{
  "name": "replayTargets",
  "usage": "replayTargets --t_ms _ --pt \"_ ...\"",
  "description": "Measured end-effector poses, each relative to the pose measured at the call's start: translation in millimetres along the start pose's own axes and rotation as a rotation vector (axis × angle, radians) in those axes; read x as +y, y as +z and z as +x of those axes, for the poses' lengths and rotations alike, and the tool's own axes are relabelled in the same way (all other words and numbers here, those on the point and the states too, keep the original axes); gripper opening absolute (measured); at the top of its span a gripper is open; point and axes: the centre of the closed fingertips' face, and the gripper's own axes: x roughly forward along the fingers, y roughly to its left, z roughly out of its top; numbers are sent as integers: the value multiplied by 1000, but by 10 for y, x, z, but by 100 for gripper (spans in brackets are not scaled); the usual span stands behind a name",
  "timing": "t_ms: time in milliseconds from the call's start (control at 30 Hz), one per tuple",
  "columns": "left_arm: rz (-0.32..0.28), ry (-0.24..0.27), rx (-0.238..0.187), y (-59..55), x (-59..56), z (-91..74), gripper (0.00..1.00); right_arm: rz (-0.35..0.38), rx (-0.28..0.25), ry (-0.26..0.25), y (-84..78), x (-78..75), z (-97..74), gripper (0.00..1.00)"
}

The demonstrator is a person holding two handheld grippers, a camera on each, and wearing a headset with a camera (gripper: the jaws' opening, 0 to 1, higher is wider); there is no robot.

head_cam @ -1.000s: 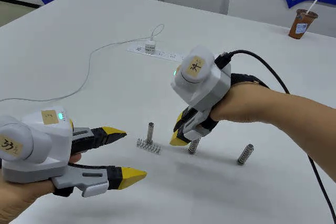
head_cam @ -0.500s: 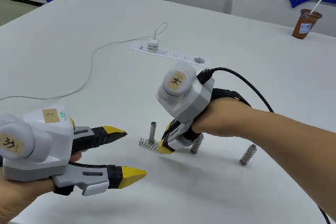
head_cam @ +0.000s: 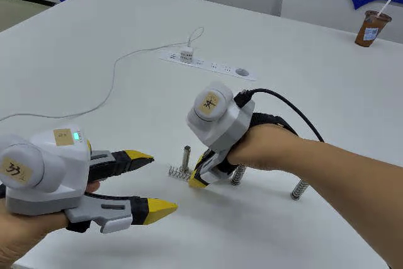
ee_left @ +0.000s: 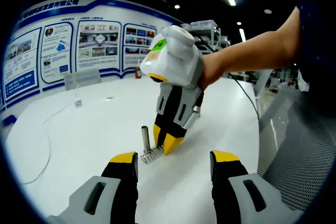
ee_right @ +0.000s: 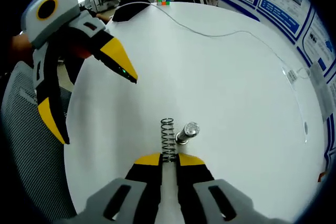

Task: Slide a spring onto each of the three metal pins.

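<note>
- My right hand-held gripper (ee_right: pixel 168 160) is down at the table (head_cam: pixel 75 42). Its yellow tips are pinched on one end of the loose spring (ee_right: pixel 167 135).
- The loose spring lies flat on the table, just beside the bare pin (ee_right: pixel 186 131). The bare pin stands up straight, and the spring is not on it yet.
- In the head view I see two more pins by my right hand. The middle pin (head_cam: pixel 238 174) has a spring around it, and so does the far pin (head_cam: pixel 300 189).
- My left hand-held gripper (head_cam: pixel 162 181) hangs over the table close to me. Its jaws are wide apart and hold nothing.
- In the left gripper view, the right hand-held gripper points down. Its tips are at the loose spring, next to the bare pin.
- Far back on the table I see a power strip (head_cam: pixel 208 64) with a thin white cable (head_cam: pixel 113 77). A cup (head_cam: pixel 370 28) with a straw stands there too.
</note>
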Motion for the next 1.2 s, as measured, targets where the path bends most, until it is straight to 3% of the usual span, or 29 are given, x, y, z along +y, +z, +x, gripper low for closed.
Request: replayTargets --t_ms 200,667,867,1200 --pt "-2 -1 4 -15 -4 -4 56 -43 18 20 -51 113 -67 11" --pt "19 -51 14 5 -158 97 53 -177 -7 85 -48 439 -505 11" --pt "54 -94 10 41 -261 130 42 -234 -20 107 -31 550 -639 11" --pt "99 -145 -3 85 -361 162 23 -305 -27 125 25 666 -712 11"
